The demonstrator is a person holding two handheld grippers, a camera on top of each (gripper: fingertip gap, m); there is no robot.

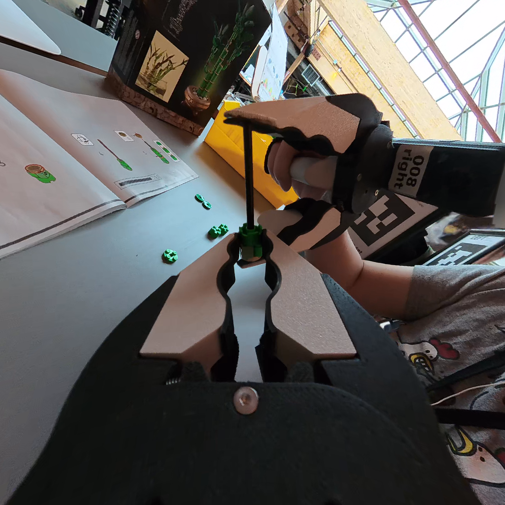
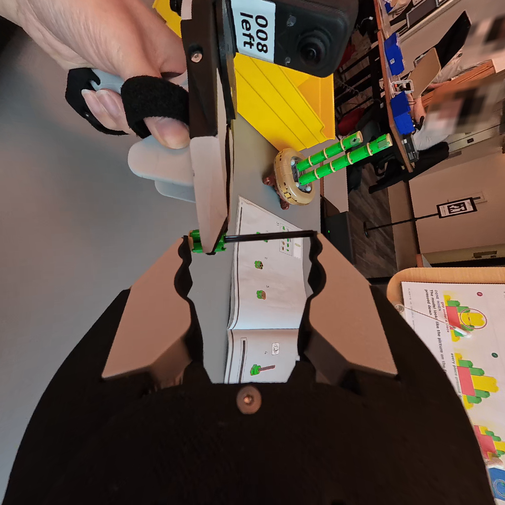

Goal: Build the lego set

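My left gripper [image 1: 250, 241] is shut on a short green round-brick stack with a tan end [image 1: 250, 239]. A black axle [image 1: 248, 177] stands up out of it. My right gripper [image 2: 250, 239] spans this assembly end to end. One fingertip [image 2: 317, 240] touches the axle's free end [image 2: 311, 233]. The other fingertip [image 2: 183, 246] meets the tan end of the green stack [image 2: 196, 241]. The left gripper's fingers [image 2: 211, 213] show edge-on there, clamped across the stack. A tan pot with two green bamboo stalks [image 2: 295, 177] lies farther off on the table.
The open instruction booklet [image 1: 68, 164] lies left of the grippers and also shows in the right wrist view [image 2: 267, 287]. Loose green round pieces [image 1: 170, 256] [image 1: 218, 231] [image 1: 203, 201] lie near it. The set box [image 1: 185, 60] and a yellow bin [image 1: 237, 153] stand behind. A picture sheet [image 2: 464, 355] lies beside them. Left and right tips are no more than a few centimetres apart.
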